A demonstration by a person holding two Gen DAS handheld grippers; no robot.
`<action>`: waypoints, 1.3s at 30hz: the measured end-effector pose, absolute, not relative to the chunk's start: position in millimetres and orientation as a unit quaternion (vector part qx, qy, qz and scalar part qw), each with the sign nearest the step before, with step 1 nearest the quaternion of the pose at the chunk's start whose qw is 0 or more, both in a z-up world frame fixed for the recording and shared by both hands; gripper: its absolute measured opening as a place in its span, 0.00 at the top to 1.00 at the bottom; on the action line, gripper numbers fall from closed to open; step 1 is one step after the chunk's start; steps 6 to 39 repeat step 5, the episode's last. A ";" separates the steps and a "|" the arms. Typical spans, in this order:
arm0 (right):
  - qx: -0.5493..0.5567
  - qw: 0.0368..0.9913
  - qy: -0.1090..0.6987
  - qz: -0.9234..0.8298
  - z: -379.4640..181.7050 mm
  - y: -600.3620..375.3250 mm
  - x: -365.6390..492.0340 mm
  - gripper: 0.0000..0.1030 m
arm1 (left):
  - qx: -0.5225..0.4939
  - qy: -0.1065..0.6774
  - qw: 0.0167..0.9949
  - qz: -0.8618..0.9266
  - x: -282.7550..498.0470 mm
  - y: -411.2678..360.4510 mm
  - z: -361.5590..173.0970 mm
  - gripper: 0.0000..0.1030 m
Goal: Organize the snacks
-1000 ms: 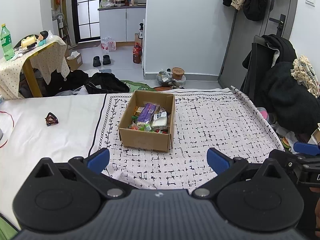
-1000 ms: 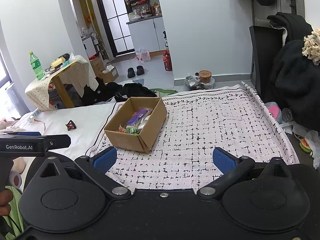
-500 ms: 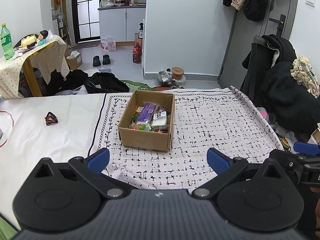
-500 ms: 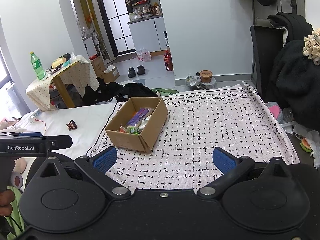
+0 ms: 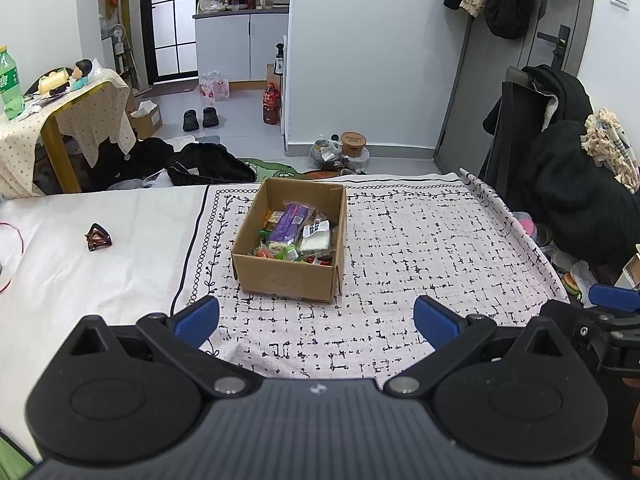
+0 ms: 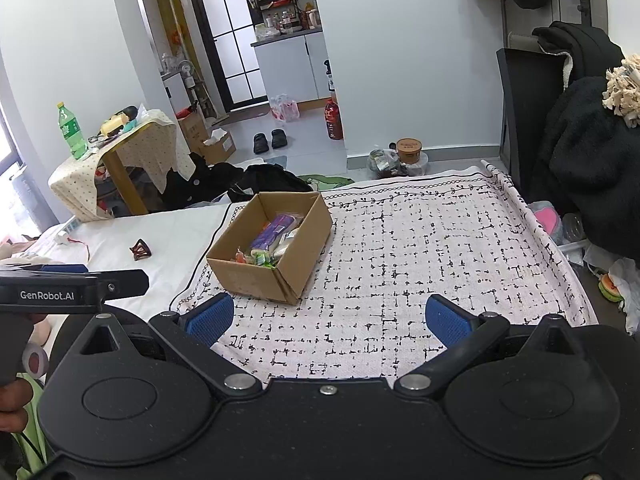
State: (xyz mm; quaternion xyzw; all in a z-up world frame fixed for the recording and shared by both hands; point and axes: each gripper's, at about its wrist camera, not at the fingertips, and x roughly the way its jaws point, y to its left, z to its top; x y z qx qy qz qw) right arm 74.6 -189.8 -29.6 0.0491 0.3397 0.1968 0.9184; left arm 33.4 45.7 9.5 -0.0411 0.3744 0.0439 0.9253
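Patterned cloth (image 5: 420, 240) on the bed holds the cardboard box (image 5: 288, 276), with the snacks (image 5: 296, 232) piled loose inside it and none lying on the cloth. I've got left hand-held gripper (image 5: 316, 316) and right hand-held gripper (image 6: 326, 318) both spread apart, empty, well short of the box. Fits either snacks already gathered or sorting still ahead; can't settle which.
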 end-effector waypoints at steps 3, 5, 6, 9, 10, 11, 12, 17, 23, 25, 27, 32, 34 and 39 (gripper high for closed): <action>0.050 0.918 0.341 0.195 -30.3 -190.8 75.6 0.00 | -0.040 0.378 0.924 0.042 35.7 43.9 7.2 0.00; 0.051 0.918 0.342 0.194 -31.2 -190.6 75.9 0.00 | -0.039 0.380 0.923 0.040 37.3 43.0 5.8 0.00; 0.051 0.918 0.342 0.194 -31.2 -190.6 75.9 0.00 | -0.039 0.380 0.923 0.040 37.3 43.0 5.8 0.00; 0.051 0.918 0.342 0.194 -31.2 -190.6 75.9 0.00 | -0.039 0.380 0.923 0.040 37.3 43.0 5.8 0.00; 0.051 0.918 0.342 0.194 -31.2 -190.6 75.9 0.00 | -0.039 0.380 0.923 0.040 37.3 43.0 5.8 0.00; 0.051 0.918 0.342 0.194 -31.2 -190.6 75.9 0.00 | -0.039 0.380 0.923 0.040 37.3 43.0 5.8 0.00; 0.051 0.918 0.342 0.194 -31.2 -190.6 75.9 0.00 | -0.039 0.380 0.923 0.040 37.3 43.0 5.8 0.00; 0.051 0.918 0.342 0.194 -31.2 -190.6 75.9 0.00 | -0.039 0.380 0.923 0.040 37.3 43.0 5.8 0.00; 0.051 0.918 0.342 0.194 -31.2 -190.6 75.9 0.00 | -0.039 0.380 0.923 0.040 37.3 43.0 5.8 0.00; 0.051 0.918 0.342 0.194 -31.2 -190.6 75.9 0.00 | -0.039 0.380 0.923 0.040 37.3 43.0 5.8 0.00; 0.051 0.918 0.342 0.194 -31.2 -190.6 75.9 0.00 | -0.039 0.380 0.923 0.040 37.3 43.0 5.8 0.00; 0.051 0.918 0.342 0.194 -31.2 -190.6 75.9 0.00 | -0.039 0.380 0.923 0.040 37.3 43.0 5.8 0.00; 0.051 0.918 0.342 0.194 -31.2 -190.6 75.9 0.00 | -0.039 0.380 0.923 0.040 37.3 43.0 5.8 0.00; 0.051 0.918 0.342 0.194 -31.2 -190.6 75.9 0.00 | -0.039 0.380 0.923 0.040 37.3 43.0 5.8 0.00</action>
